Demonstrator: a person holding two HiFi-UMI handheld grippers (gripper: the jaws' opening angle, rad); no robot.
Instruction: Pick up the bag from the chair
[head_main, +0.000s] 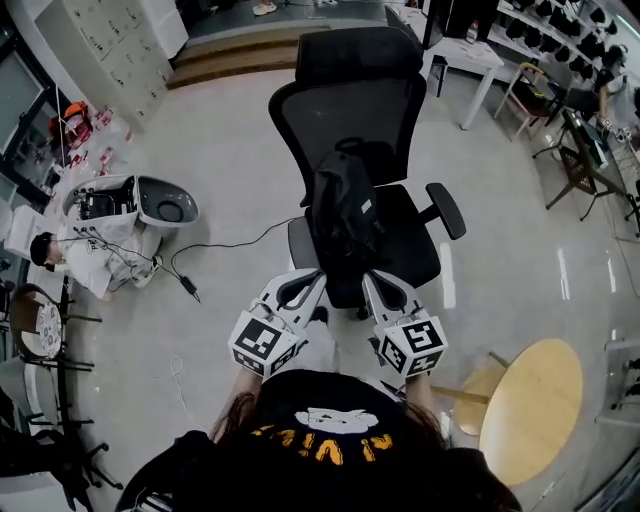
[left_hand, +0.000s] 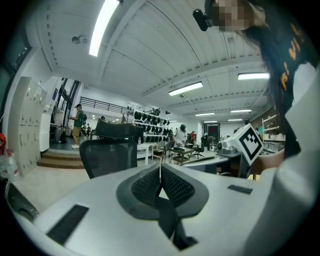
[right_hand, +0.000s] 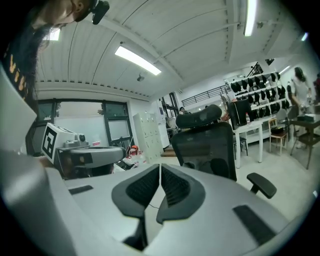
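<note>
Head view, bag (head_main: 343, 215) standing upright on chair (head_main: 415, 250), left gripper (head_main: 316, 274) and right gripper (head_main: 369, 277) closed, empty

Left gripper (head_main: 312, 280): jaws together, nothing between, held out ahead, near level.
Right gripper (head_main: 372, 283): jaws together, nothing between, alongside left.
Forearms: mostly hidden, seemingly parallel.
</note>
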